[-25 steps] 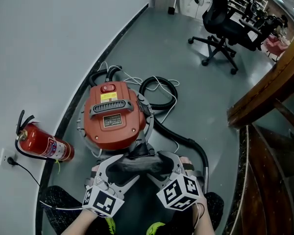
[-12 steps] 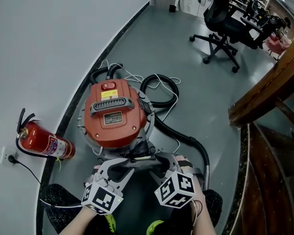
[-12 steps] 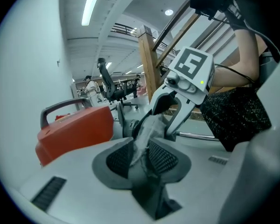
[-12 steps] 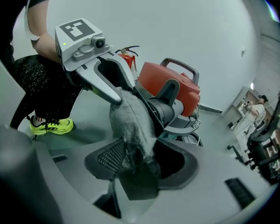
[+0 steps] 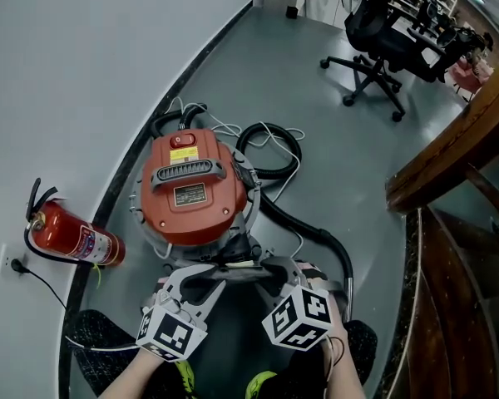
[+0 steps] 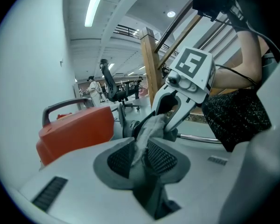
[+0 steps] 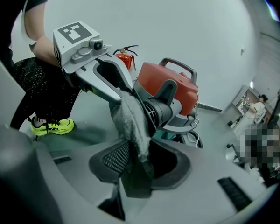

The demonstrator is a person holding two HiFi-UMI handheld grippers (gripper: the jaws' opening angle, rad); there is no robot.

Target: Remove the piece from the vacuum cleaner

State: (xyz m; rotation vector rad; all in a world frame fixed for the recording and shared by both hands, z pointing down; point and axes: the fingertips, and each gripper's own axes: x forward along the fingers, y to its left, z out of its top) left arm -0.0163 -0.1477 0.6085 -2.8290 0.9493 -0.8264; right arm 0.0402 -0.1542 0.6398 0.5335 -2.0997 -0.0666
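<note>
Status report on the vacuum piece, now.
Left gripper shut on grey cloth piece, jaws just closing. Right gripper closing round it, pinch unconfirmed. Piece at vacuum cleaner inlet. Nothing blocking.

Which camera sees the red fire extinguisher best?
The head view: the fire extinguisher shows whole there, by the wall, left of the vacuum cleaner. The right gripper view shows only a small, far-off bit of it beside the vacuum cleaner. The left gripper view does not show it.

Vacuum cleaner [image 5: 191, 194]: glossy red plastic lid. Cloth piece [image 7: 130, 118]: grey, coarse knit, matt. Hose [image 5: 312, 231]: black matt plastic. Floor [image 5: 333, 140]: smooth grey, slight sheen. Stair rail [image 5: 449, 148]: polished brown wood.
</note>
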